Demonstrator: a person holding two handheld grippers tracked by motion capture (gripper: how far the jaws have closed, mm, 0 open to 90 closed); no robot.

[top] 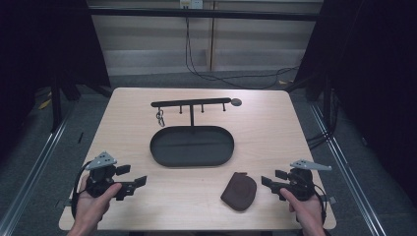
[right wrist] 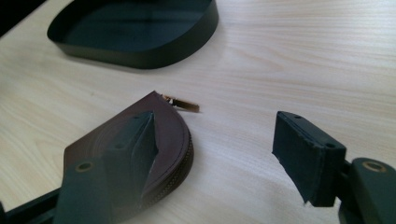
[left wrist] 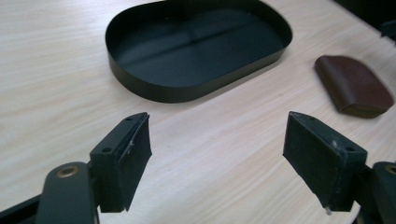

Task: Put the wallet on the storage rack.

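Right gripper's (right wrist: 217,154) fingers apart, empty, brown pouch (right wrist: 154,140) flat just beyond one finger (right wrist: 133,154); left gripper's (left wrist: 217,154) likewise wide, bare.

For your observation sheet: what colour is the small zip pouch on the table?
Dark brown pouch, clearest in the right gripper view.

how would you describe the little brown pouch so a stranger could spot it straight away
Start at the black oval tray mid-table. Toward its near right, by the right gripper, lies the brown pouch: flat, rounded, zipped along its edge, the lone brown item.
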